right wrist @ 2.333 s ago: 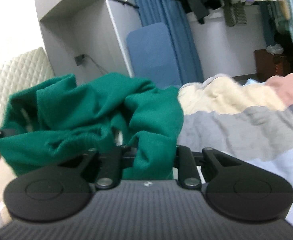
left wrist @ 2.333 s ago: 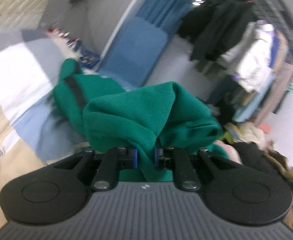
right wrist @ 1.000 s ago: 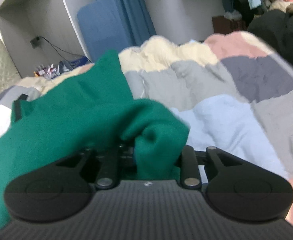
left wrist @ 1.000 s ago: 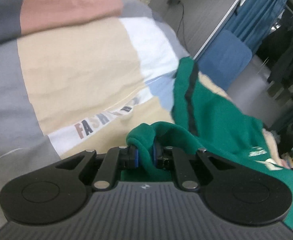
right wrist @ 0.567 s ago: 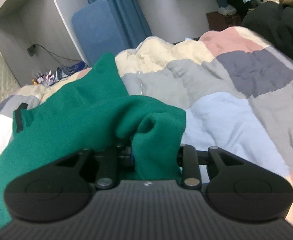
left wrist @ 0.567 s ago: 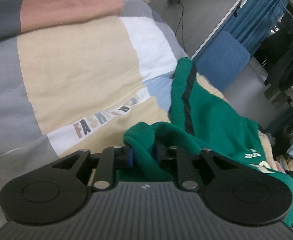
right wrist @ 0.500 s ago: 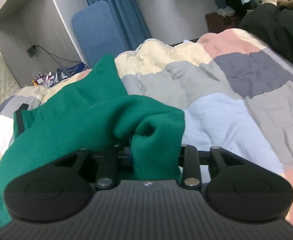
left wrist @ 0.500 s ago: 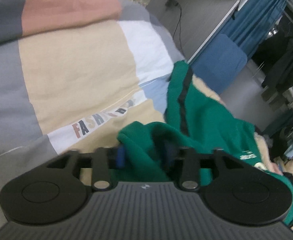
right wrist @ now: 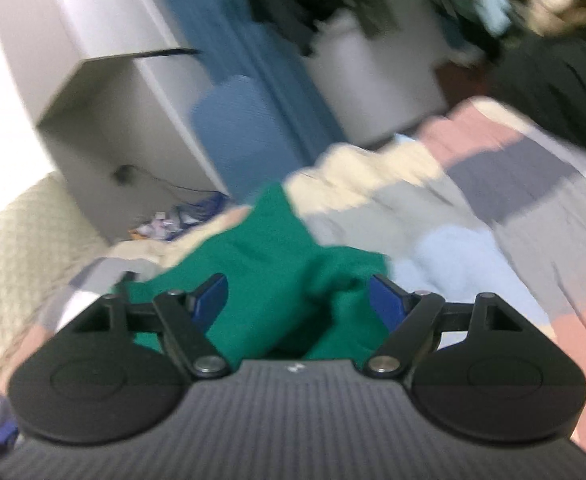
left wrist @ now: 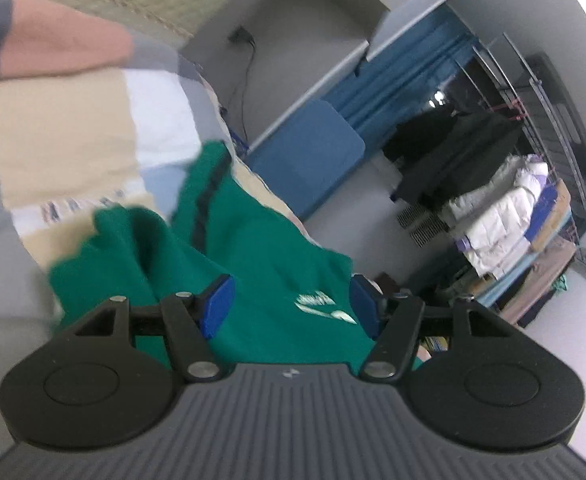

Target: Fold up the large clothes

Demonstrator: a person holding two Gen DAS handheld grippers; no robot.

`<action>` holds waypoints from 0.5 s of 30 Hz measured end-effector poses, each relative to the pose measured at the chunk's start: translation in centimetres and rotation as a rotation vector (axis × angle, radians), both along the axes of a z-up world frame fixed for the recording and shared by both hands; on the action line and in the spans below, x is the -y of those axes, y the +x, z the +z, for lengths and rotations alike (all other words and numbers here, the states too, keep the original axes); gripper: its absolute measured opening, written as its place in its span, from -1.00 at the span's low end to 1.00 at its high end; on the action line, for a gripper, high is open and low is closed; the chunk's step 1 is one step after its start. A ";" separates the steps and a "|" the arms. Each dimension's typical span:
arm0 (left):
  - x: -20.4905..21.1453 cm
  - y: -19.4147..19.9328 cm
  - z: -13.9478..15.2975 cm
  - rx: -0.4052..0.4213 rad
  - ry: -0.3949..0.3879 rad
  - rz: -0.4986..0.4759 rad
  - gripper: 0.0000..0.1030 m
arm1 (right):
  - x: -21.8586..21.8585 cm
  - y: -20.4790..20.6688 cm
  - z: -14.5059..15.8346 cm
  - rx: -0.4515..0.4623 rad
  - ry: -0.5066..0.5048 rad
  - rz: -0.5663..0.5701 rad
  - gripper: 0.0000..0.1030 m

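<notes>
A green sweatshirt (left wrist: 261, 248) with a black stripe and white chest print lies spread on the patchwork bedspread (left wrist: 61, 132). My left gripper (left wrist: 289, 304) is open, its blue pads wide apart just above the cloth, holding nothing. The sweatshirt also shows in the right wrist view (right wrist: 277, 280), rumpled under the tool. My right gripper (right wrist: 301, 300) is open too, with its jaws spread over a green fold. The view there is blurred by motion.
The bedspread (right wrist: 493, 240) has grey, pink, cream and light blue patches. A blue board (left wrist: 309, 152) leans on the wall by blue curtains. A clothes rack (left wrist: 493, 184) stands at the far right. A dark garment (right wrist: 553, 76) lies at the bed's right.
Both grippers have opened and let go of the green sweatshirt, which dropped onto the bed. Both tools have lifted and tilted upward, away from the cloth.
</notes>
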State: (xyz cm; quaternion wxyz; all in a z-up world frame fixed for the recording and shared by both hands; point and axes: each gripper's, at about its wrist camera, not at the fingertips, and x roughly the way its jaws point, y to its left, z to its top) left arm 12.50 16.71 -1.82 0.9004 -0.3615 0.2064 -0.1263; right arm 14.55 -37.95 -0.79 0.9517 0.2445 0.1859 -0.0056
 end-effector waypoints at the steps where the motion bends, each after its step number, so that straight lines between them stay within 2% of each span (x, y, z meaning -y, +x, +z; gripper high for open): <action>1: 0.7 -0.1 0.1 0.006 0.004 -0.014 0.33 | -0.4 0.2 0.0 0.005 0.005 0.026 0.55; 6: 2.3 0.8 -1.6 -0.070 -0.016 -0.046 0.33 | -2.3 1.7 -1.1 -0.047 0.102 0.123 0.54; 13: 2.1 4.5 -6.9 -0.238 -0.075 -0.072 0.34 | -3.2 4.0 -4.0 -0.165 0.234 0.150 0.55; 15: 2.2 5.4 -8.1 -0.261 -0.089 -0.076 0.34 | -3.7 4.7 -4.7 -0.184 0.247 0.149 0.56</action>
